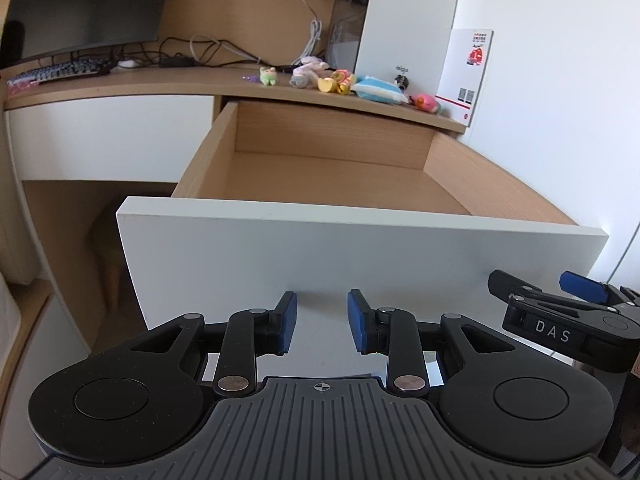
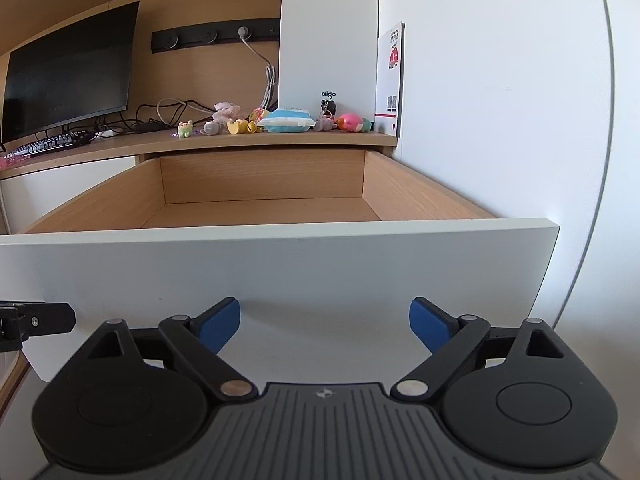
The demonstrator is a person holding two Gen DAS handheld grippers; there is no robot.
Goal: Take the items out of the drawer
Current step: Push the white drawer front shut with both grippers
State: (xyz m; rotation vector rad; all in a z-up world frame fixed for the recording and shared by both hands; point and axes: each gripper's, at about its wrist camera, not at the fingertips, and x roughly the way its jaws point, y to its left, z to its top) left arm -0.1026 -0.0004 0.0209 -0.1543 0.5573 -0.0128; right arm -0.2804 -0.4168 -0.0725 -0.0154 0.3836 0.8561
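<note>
Both tools level before the pulled-out drawer, neither grasping anything.

Left tool released, blue pads apart, facing the white drawer front. Right tool spread wider, low beside it. Light wooden drawer stands pulled out; visible floor bare. Small plush toys, a blue-white tissue pack and a pink toy lie on the wooden worktop behind, near the black monitor and keyboard.

Wooden desk, white wall
</note>
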